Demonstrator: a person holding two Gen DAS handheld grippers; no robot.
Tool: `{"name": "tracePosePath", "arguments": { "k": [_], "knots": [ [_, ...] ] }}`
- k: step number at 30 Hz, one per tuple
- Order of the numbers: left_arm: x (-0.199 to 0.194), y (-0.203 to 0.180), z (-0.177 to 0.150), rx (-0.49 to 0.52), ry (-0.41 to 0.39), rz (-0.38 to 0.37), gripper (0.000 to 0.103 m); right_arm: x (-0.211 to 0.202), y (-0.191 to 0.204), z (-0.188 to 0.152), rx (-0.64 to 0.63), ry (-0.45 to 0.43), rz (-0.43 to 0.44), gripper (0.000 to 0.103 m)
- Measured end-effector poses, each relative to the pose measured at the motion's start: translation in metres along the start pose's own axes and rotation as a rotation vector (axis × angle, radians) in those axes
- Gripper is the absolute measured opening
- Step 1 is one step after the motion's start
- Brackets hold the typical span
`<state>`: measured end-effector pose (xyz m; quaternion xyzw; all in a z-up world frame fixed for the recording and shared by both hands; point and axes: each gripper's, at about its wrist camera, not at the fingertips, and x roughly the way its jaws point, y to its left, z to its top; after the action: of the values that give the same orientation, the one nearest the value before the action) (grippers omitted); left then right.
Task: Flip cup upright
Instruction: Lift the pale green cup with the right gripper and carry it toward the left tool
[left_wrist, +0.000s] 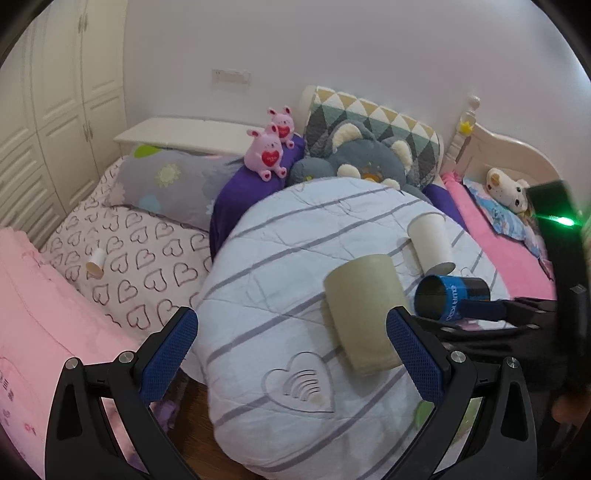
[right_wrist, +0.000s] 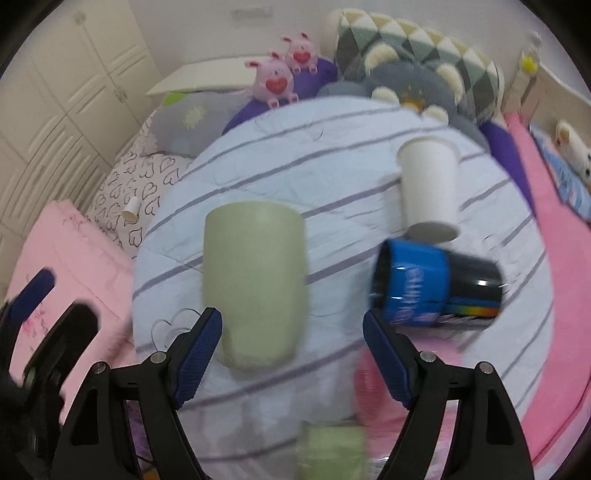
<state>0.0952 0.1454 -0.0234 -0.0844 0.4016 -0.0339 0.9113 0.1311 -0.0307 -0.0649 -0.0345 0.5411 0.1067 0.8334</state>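
We see a bedroom with white wardrobe doors (left_wrist: 55, 110) along one wall. A bed is covered by a pale striped quilt (left_wrist: 280, 258), with pillows and two pink plush toys (left_wrist: 267, 151) at its head. On the quilt lie three cups. A pale green cup (left_wrist: 360, 314) lies on its side near the middle. A white paper cup (left_wrist: 432, 240) lies on its side nearer the head of the bed. A blue and black cup (left_wrist: 450, 299) lies tipped over beside it, its printed wording too blurred to read.

The left view alone shows a white plush animal (left_wrist: 508, 192) clearly, and the other tool's green light. The right view alone shows the blue cup's rainbow stripe.

Our left hand-held gripper (left_wrist: 291, 358) is spread wide, empty. Our right hand-held gripper (right_wrist: 293, 358) is also spread wide, empty, with the green cup's base touching its left finger.
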Motion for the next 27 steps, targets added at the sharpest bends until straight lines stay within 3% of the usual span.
{"name": "tracePosePath", "arguments": {
  "k": [6, 15, 27],
  "knots": [
    [0.027, -0.029, 0.005, -0.020, 0.067, -0.022, 0.103, -0.019, -0.028, -0.007, -0.116, -0.043, -0.067, 0.081],
    [0.083, -0.063, 0.013, -0.042, 0.202, 0.065, 0.103, -0.028, -0.056, -0.004, -0.230, -0.116, -0.127, 0.081],
    [0.121, -0.074, 0.014, -0.017, 0.284, 0.156, 0.101, -0.013, -0.077, 0.011, -0.249, -0.140, -0.107, 0.081]
  ]
}}
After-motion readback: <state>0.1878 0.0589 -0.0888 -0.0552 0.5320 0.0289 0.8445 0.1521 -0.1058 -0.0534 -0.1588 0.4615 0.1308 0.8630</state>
